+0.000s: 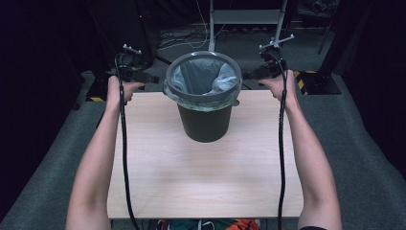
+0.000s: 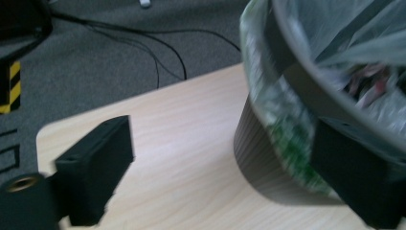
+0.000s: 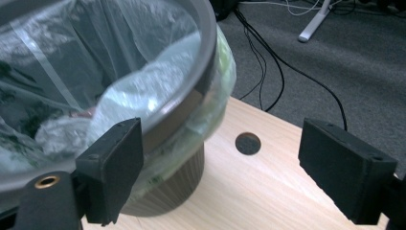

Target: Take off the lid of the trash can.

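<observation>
1. A dark grey round plastic waste bin [image 1: 205,117] stands upright on the pale wood-grain worktop [image 1: 201,177], toward its far edge and midway between the two hands.
2. A thin translucent plastic liner bag [image 1: 225,79] lines the bin, folded over its top and pinned by a grey ring rim [image 1: 203,98] (some crumpled rubbish lies inside).
3. The left tool [image 1: 154,79] sits just beside the bin's left rim, jaws spread wide; in the left gripper view one jaw lies against the bag-covered rim, the other hangs over bare worktop.
4. The right tool [image 1: 249,74] is held just beside the right rim, jaws likewise apart and gripping nothing.
5. A small round dark hole [image 3: 248,143] marks the worktop near the bin.
</observation>
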Demonstrator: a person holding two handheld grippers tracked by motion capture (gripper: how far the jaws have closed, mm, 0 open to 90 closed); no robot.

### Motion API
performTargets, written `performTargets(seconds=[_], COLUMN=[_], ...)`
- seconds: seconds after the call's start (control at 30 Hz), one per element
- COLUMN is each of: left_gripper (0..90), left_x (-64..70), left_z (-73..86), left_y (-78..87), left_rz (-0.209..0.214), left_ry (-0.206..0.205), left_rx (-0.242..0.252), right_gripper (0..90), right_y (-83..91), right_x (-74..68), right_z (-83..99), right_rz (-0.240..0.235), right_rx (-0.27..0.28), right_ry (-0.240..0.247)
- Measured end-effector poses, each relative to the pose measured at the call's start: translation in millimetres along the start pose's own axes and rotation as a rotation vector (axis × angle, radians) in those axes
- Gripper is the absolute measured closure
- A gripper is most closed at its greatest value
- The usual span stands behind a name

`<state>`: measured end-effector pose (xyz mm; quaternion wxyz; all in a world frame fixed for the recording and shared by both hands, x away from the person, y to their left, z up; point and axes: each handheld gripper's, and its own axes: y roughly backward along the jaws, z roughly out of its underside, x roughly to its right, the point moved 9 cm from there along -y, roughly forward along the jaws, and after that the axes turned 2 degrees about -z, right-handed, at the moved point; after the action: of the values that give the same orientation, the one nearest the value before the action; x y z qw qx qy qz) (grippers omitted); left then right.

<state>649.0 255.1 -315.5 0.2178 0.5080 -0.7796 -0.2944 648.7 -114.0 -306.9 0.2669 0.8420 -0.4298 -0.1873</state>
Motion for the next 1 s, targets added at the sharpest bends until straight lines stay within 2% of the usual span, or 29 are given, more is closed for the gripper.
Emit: performTargets(seconds=[0.17,0.2,0.23,0.33,0.43,0.5,0.57,0.63,0.67,0.7,0.73,0.8,0.87,0.93,1.0], left_gripper=[13.7,13.9,15.0,17.1,27.8,36.0,38.6,42.1,45.3,47.1,47.1,53.9,56.4,62.7,64.2], left_x=[19.0,23.4,27.1,37.7,46.1,52.0,53.6,55.8,55.2,55.2,54.3,52.0,49.3,47.2,46.9], left_z=[-20.1,-22.8,-25.0,-28.8,-29.9,-29.6,-29.2,-28.4,-28.1,-28.1,-28.1,-26.8,-26.0,-25.5,-25.2], left_y=[-4.0,-5.6,-7.5,-15.1,-23.5,-30.9,-33.4,-37.7,-41.7,-41.7,-43.1,-45.8,-47.9,-49.3,-50.2], left_rz=[0.027,0.034,0.032,0.038,0.055,0.052,0.051,0.047,0.024,0.024,0.02,0.019,0.012,0.004,0.003], left_ry=[0.002,-0.003,-0.008,-0.026,-0.036,-0.046,-0.049,-0.05,-0.053,-0.053,-0.046,-0.023,-0.01,0.006,0.015], left_rx=[0.03,0.031,0.029,0.014,-0.006,-0.024,-0.032,-0.043,-0.043,-0.043,-0.036,-0.033,-0.031,-0.031,-0.031], right_gripper=[29.1,31.5,35.8,38.7,42.4,48.5,49.6,51.9,53.1,53.1,53.4,55.2,56.9,58.5,58.8], right_y=[-4.0,-5.2,-8.8,-13.9,-23.8,-32.6,-35.2,-39.4,-42.5,-42.5,-43.9,-46.5,-46.7,-47.5,-49.4], right_x=[-7.8,-9.4,-10.0,-11.0,-14.6,-17.5,-17.8,-16.0,-16.3,-16.3,-15.8,-17.1,-18.2,-19.9,-22.1], right_z=[-13.0,-15.0,-18.5,-19.7,-18.5,-17.4,-16.9,-16.3,-16.0,-16.0,-15.9,-15.4,-15.4,-15.8,-15.3], right_rz=[0.004,-0.007,0.004,0.021,0.047,0.068,0.07,0.094,0.088,0.088,0.102,0.117,0.125,0.154,0.17], right_rx=[0.029,0.035,0.038,0.025,-0.009,-0.031,-0.04,-0.049,-0.051,-0.051,-0.054,-0.066,-0.071,-0.079,-0.094], right_ry=[-0.012,-0.02,-0.032,-0.033,-0.03,-0.026,-0.029,-0.034,-0.041,-0.041,-0.039,-0.035,-0.034,-0.021,-0.011])
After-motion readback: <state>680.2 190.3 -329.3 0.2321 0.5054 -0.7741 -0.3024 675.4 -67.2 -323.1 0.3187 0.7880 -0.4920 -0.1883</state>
